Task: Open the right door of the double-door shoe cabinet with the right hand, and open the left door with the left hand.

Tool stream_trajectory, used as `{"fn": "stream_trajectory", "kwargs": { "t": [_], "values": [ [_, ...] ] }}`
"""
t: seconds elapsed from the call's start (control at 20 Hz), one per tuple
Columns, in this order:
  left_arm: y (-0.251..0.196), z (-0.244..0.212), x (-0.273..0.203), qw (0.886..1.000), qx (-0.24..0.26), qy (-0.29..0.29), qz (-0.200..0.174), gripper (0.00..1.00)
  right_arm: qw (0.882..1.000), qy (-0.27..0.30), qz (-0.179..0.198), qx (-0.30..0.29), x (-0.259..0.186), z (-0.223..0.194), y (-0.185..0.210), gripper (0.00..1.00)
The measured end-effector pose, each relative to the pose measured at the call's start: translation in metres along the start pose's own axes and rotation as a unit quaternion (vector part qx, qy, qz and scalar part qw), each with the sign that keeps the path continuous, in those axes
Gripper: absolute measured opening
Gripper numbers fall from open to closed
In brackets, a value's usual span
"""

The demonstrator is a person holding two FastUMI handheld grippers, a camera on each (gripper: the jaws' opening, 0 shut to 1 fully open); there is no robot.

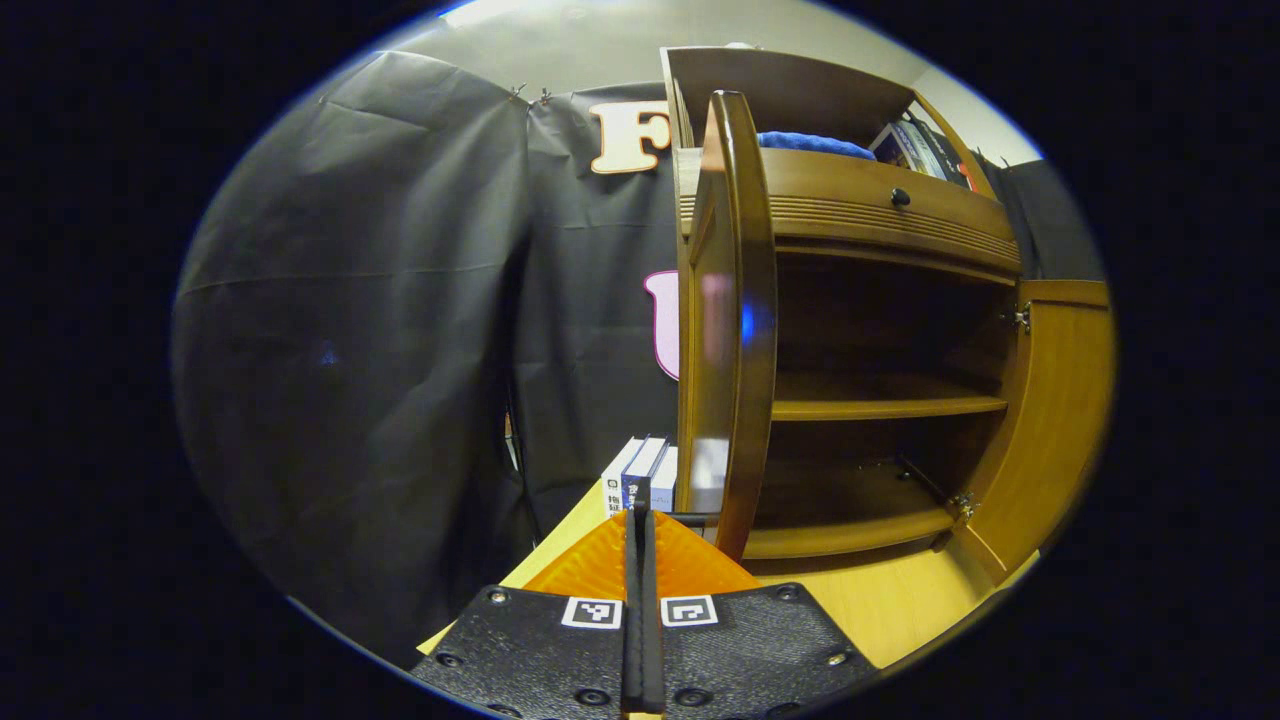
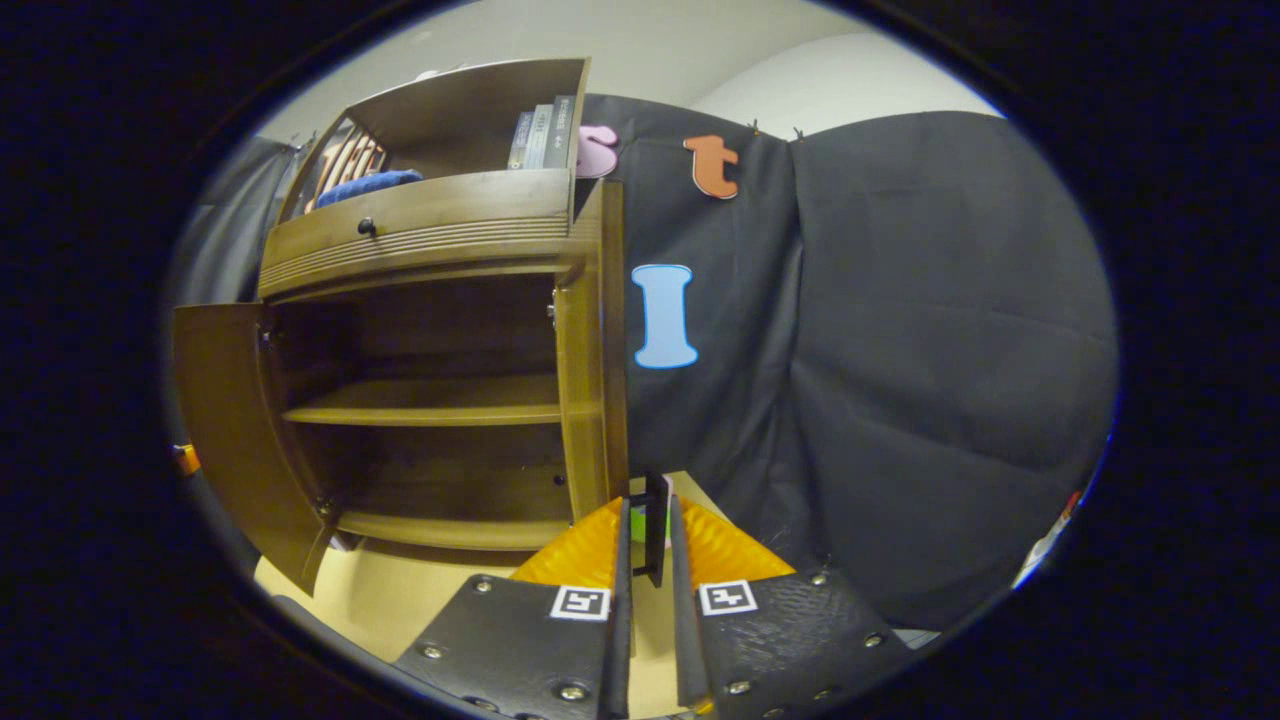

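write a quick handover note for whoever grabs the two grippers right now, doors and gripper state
Left gripper: fingers pressed together, holding nothing, just short of the left door's edge.
Right gripper: a narrow gap between its fingers, empty, beside the right door.
Shoe cabinet: both doors stand wide open, bare shelves exposed.
Done: both doors opened.
Left: likely nothing but backing both grippers away.
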State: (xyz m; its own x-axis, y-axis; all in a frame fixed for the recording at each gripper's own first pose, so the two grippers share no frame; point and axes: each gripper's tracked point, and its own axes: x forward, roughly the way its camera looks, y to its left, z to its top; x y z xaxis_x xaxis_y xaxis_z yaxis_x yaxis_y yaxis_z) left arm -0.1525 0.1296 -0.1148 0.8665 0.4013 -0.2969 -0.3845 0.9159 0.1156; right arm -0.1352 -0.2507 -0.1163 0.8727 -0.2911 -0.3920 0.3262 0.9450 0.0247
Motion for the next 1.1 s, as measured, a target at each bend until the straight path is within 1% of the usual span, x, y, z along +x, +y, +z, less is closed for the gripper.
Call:
{"fn": "stream_trajectory", "kwargs": {
  "t": [0.1, 0.35, 0.5, 1.0, 1.1],
  "values": [
    [0.004, 0.000, 0.002, 1.000, 0.000, -0.001, -0.010, 0.00, 1.000, -0.006, -0.004, 0.004, -0.004, 0.003, 0.010, 0.18],
    [0.018, 0.001, 0.006, 1.000, -0.008, -0.006, -0.029, 0.00, 1.000, -0.019, 0.003, 0.000, -0.016, 0.005, 0.035, 0.18],
    [0.021, 0.001, 0.007, 0.999, -0.010, -0.010, -0.034, 0.00, 1.000, -0.020, 0.017, -0.005, -0.018, 0.007, 0.055, 0.18],
    [0.033, 0.002, 0.007, 0.998, -0.017, -0.013, -0.058, 0.00, 0.998, -0.018, 0.065, -0.016, -0.007, 0.004, 0.100, 0.18],
    [0.035, 0.002, 0.009, 0.998, -0.014, -0.012, -0.058, 0.00, 0.997, -0.016, 0.077, -0.020, -0.003, 0.004, 0.110, 0.18]
  ]
}}
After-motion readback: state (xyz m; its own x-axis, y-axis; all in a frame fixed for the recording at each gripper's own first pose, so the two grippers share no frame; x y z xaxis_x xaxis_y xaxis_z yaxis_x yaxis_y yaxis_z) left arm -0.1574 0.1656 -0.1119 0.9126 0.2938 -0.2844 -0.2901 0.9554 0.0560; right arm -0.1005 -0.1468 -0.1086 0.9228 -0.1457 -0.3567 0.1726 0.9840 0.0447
